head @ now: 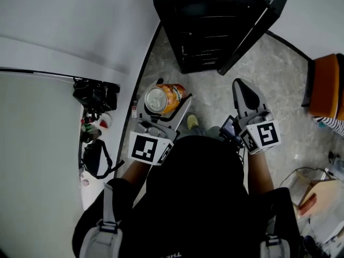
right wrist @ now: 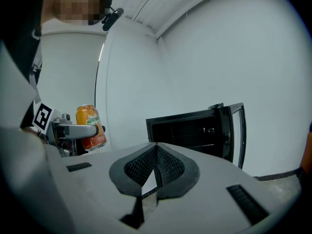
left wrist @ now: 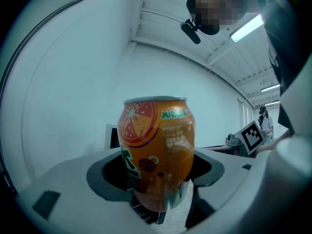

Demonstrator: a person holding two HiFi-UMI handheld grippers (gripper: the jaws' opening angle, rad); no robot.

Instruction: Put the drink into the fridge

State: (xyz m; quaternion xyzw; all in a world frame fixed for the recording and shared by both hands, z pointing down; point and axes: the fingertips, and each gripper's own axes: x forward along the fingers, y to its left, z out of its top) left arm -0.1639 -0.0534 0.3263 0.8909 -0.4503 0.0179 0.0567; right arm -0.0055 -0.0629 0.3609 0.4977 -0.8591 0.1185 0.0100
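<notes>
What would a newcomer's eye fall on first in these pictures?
The bright orange can, clamped between the fingers of the left gripper, stands out most. Next comes the black fridge on the stone floor ahead, its door swung open. The right gripper is shut and empty.

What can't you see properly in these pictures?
- Inside the fridge: too dark in the head view and the right gripper view to tell what the shelves hold.
- Bottom of the can: hidden in the left gripper view by the pads of the left gripper.
- Small things on the white table: too small in the head view to name.
- Orange object: cut off by the head view's right edge.
</notes>
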